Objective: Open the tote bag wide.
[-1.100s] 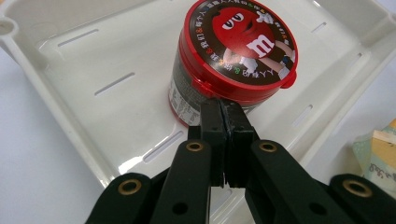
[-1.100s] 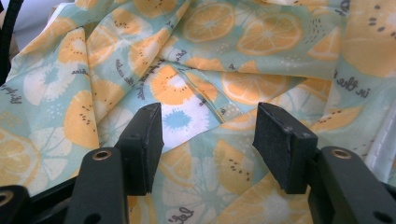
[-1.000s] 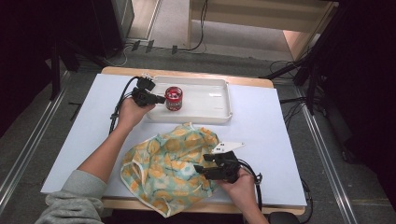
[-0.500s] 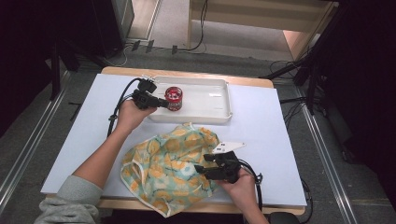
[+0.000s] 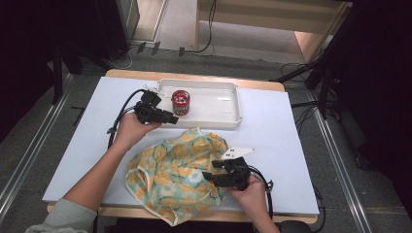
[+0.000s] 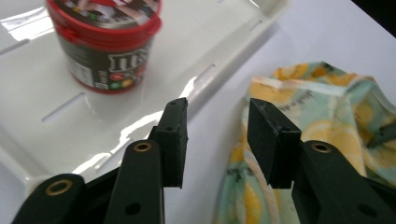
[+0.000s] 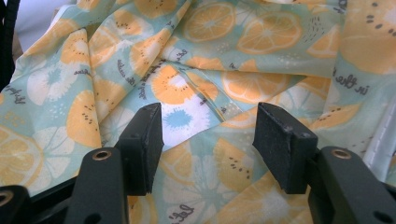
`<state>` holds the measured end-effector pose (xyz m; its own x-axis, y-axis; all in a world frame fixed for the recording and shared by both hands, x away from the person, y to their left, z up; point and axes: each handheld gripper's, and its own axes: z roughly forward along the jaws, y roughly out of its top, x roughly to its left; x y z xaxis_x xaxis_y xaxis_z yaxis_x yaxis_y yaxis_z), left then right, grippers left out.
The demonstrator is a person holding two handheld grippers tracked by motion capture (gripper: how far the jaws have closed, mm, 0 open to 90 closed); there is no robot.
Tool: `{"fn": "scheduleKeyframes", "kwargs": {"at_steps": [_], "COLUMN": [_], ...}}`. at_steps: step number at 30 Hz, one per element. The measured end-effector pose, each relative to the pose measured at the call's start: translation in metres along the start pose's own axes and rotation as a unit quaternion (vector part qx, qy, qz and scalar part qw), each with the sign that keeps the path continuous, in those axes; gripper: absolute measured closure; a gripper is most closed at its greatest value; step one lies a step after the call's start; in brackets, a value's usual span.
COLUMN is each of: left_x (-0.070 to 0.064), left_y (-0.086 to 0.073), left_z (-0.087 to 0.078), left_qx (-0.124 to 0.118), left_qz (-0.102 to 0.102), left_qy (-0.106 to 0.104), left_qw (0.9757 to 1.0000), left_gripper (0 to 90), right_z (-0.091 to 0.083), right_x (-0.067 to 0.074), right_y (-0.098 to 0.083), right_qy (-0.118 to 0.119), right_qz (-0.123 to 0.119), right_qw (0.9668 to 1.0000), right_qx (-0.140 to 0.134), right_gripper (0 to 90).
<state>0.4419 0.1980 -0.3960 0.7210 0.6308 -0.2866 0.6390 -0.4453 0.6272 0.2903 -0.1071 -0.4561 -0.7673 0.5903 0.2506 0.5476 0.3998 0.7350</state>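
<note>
On the white counter (image 5: 87, 145), a red-lidded candy tub (image 5: 180, 102) was seen standing upright in the left part of a white tray (image 5: 228, 104) set at the far edge. The left hand-held gripper (image 5: 170, 119) was held just beside the tray's near rim, close to the tub but not touching it. Its jaws had just been opening and were seen apart in the left gripper view, with nothing between them; the tub (image 6: 105, 44) lay beyond the left jaw and the tray's near wall (image 6: 224, 60) ran past the tips. A fruit-print cloth (image 5: 175, 170) was spread in a loose heap on the near half of the counter, just in front of the tray. The right hand-held gripper (image 5: 208, 175) was positioned over the cloth's right side. Its jaws were seen apart above the cloth (image 7: 210, 84), and no fold was clamped.
</note>
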Motion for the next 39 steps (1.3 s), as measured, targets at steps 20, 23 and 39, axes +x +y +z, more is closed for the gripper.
{"fn": "scheduleKeyframes", "kwargs": {"at_steps": [20, 23, 39], "left_x": [-0.038, -0.042, -0.055], "left_y": [-0.041, -0.046, -0.08], "left_z": [-0.019, -0.022, -0.04], "left_qx": [-0.002, -0.005, -0.033], "left_qz": [0.031, 0.034, 0.04], "left_qy": [-0.02, -0.02, -0.015], "left_qw": [0.9993, 0.9992, 0.9986], "left_gripper": [41.9, 39.8, 37.6], "right_z": [-0.01, -0.011, -0.017], "right_x": [-0.007, -0.009, -0.016], "right_y": [-0.001, -0.001, -0.002], "right_qy": [-0.003, -0.005, -0.012], "right_qz": [0.012, 0.01, 0.013], "right_qw": [0.9999, 0.9999, 0.9998], "right_qx": [-0.005, -0.006, -0.011], "right_gripper": [41.3, 41.1, 40.7]}}
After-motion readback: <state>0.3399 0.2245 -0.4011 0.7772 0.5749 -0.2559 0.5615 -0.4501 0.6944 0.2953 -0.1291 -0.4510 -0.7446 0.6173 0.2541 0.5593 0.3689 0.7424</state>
